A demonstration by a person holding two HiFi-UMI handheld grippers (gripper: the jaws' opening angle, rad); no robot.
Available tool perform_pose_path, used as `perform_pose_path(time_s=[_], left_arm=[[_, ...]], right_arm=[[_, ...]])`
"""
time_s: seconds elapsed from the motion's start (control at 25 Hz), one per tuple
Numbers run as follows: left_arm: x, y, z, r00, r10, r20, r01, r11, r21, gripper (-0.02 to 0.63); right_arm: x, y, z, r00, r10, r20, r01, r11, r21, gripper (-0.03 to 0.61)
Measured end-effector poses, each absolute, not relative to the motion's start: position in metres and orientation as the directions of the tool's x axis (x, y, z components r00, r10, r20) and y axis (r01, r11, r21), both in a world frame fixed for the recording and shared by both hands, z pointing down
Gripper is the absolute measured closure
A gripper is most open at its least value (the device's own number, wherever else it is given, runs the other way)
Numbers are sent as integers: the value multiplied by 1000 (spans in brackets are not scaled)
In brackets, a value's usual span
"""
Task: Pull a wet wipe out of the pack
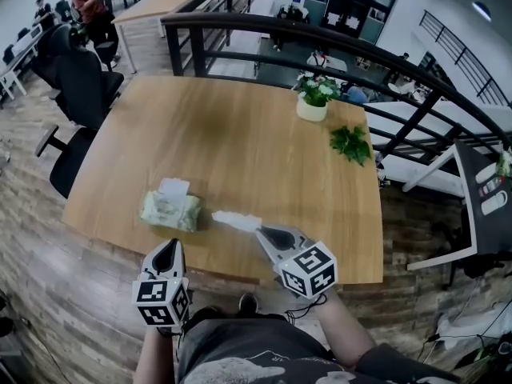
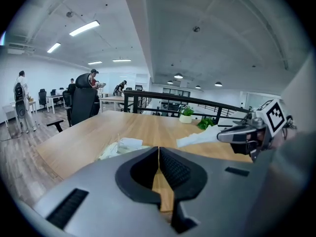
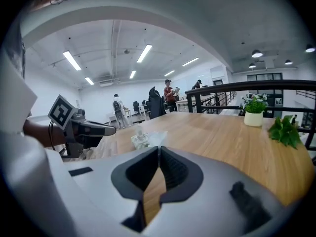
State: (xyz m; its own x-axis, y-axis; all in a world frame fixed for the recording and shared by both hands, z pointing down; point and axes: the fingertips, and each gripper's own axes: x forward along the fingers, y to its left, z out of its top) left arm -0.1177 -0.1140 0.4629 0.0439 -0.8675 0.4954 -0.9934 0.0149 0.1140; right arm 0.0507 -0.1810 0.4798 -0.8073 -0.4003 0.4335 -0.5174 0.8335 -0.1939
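Note:
A pale green wet wipe pack (image 1: 170,211) lies near the front left of the wooden table (image 1: 240,134), with a white sheet (image 1: 173,187) standing up from its top. My right gripper (image 1: 260,229) is to the right of the pack, shut on a pulled-out white wet wipe (image 1: 235,220) that sticks out leftward from its tips. In the left gripper view that wipe (image 2: 198,137) hangs free of the pack (image 2: 120,147). My left gripper (image 1: 169,245) hovers at the table's front edge below the pack, shut on nothing.
A white pot with a flowering plant (image 1: 313,101) and a loose green sprig (image 1: 350,144) sit at the far right of the table. A black railing (image 1: 336,42) runs behind it. Black office chairs (image 1: 76,86) stand to the left.

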Motion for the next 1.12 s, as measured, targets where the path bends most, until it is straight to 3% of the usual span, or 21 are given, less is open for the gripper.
perform_pose_path(time_s=[0.6, 1.12], left_arm=[[-132, -65, 447, 14, -898, 439, -986, 60, 155, 595], [-120, -64, 435, 59, -911, 408, -987, 8, 162, 595]], right_arm=[[28, -153, 459, -823, -410, 393, -498, 853, -154, 546], [36, -139, 449, -800, -451, 396, -530, 840, -116, 548]])
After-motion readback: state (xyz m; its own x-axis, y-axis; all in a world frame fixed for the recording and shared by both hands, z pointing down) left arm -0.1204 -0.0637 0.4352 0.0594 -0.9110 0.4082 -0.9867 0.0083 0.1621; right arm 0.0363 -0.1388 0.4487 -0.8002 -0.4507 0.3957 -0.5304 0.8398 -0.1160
